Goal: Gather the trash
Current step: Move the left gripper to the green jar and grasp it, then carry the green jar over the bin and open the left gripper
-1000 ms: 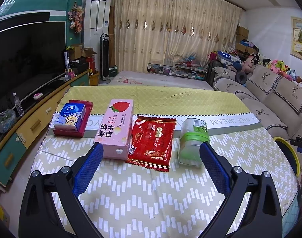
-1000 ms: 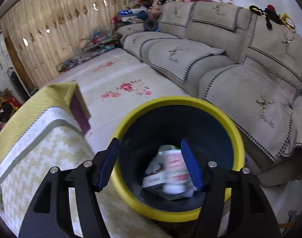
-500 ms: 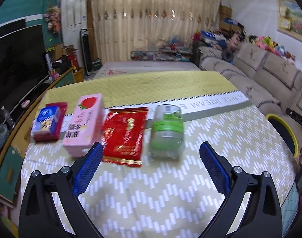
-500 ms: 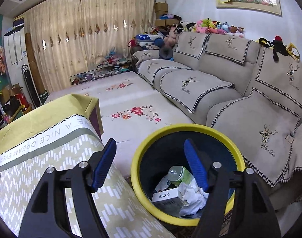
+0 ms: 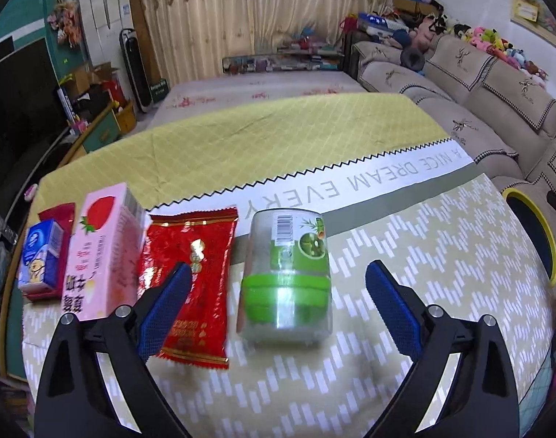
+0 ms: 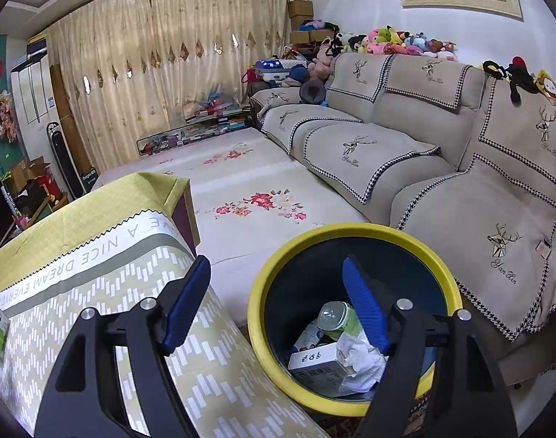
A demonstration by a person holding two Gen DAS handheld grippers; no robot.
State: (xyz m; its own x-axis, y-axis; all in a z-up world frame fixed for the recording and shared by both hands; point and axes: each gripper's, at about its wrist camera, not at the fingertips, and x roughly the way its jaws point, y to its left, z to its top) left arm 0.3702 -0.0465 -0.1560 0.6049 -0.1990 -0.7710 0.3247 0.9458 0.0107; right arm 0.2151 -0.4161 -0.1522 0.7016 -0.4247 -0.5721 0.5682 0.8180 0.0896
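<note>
Tablecloth: my table wears a yellow-green cloth with white dashes and a printed band of letters.
Sofa: a beige one runs along my right, with deer-embroidered covers.
Plush toys: lined up on the sofa back.
Curtains: cream, drawn shut.
Television: dark screen to my left.
Floor mat: pale, with red flowers.

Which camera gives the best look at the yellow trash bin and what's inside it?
The right wrist view. It looks down into the yellow trash bin, showing a green bottle, a white box and crumpled paper inside. The left wrist view catches only part of its rim at the right edge, contents hidden.
</note>
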